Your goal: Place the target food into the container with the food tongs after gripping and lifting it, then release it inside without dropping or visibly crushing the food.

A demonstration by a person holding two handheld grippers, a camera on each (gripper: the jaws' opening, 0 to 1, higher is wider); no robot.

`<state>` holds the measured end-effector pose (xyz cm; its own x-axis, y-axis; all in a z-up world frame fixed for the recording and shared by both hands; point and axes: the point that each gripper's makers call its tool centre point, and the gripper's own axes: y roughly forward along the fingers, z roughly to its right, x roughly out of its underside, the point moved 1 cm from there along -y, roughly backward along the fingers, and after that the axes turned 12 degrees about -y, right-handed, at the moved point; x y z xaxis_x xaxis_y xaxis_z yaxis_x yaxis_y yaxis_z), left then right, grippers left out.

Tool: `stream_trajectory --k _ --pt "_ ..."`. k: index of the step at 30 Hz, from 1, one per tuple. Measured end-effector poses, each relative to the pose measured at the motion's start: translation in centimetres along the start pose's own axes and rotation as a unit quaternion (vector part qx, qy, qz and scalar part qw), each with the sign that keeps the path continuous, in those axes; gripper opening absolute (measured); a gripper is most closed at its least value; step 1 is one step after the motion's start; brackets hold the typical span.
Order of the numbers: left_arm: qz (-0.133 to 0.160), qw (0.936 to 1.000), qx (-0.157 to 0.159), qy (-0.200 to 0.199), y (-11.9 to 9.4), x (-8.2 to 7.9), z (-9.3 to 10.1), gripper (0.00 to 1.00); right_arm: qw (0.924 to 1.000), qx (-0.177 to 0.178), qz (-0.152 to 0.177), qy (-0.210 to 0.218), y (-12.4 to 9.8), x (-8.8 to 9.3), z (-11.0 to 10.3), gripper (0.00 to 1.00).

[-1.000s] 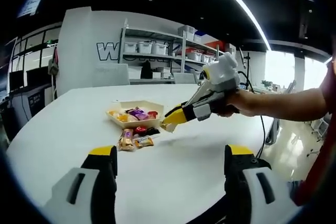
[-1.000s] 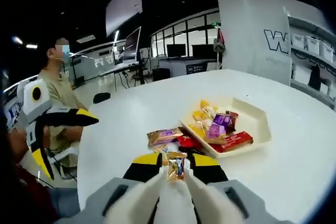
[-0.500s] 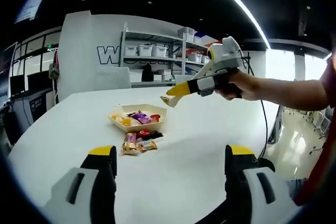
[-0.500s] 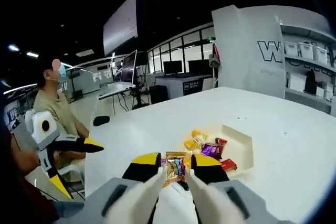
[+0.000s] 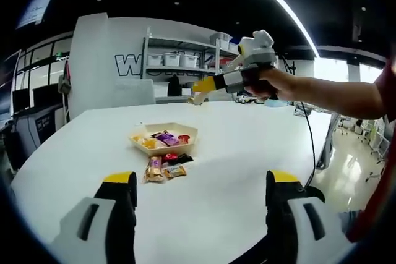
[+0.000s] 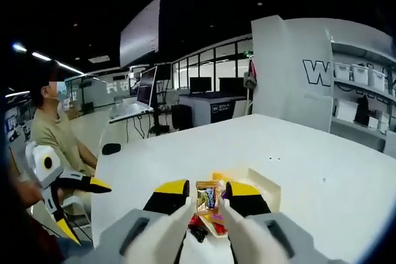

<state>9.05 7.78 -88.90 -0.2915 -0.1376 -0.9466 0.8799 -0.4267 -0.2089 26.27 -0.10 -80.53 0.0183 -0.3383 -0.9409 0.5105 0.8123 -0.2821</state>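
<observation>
A small wrapped snack [image 6: 207, 196] in an orange and blue wrapper sits pinched between the white tong tips of my right gripper [image 6: 207, 201], shut on it. In the left gripper view the right gripper [image 5: 199, 96] hangs high above the white table, held by a hand, beyond the cream tray [image 5: 184, 129]. The tray holds several wrapped snacks [image 5: 159, 138]. Under the right gripper's jaws I see the tray's rim [image 6: 267, 182]. Three loose snacks [image 5: 162, 166] lie in front of the tray. My left gripper [image 5: 201, 180] is open and holds nothing, low over the table's near part.
The left gripper [image 6: 59, 180] shows at the left of the right gripper view, near a seated person [image 6: 52, 134]. Shelves with white bins [image 5: 185, 60] stand behind the round white table [image 5: 235, 153]. A cable [image 5: 309, 134] trails from the right hand.
My right gripper has risen from table height beside the tray to well above it, with the snack still pinched. The left gripper has stayed where it was.
</observation>
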Motion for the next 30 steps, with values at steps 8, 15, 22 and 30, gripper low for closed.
stream_trajectory --k 8,15,22,30 --pt "0.001 1.0 -0.009 0.001 0.0 -0.5 -0.6 0.84 0.9999 0.011 0.003 0.001 0.8 -0.8 2.3 0.18" --pt "-0.005 0.9998 -0.016 0.009 0.1 -0.6 -0.9 0.84 0.9995 0.024 0.021 -0.003 1.4 -2.7 3.8 0.19" --pt "-0.009 0.9997 -0.017 0.013 0.2 -0.5 -0.9 0.84 0.999 0.03 0.033 -0.001 1.6 -3.7 4.4 0.18" --pt "-0.007 0.9998 -0.017 0.012 0.0 -0.6 -1.0 0.84 0.9993 0.026 0.025 -0.004 1.9 -3.6 4.2 0.19"
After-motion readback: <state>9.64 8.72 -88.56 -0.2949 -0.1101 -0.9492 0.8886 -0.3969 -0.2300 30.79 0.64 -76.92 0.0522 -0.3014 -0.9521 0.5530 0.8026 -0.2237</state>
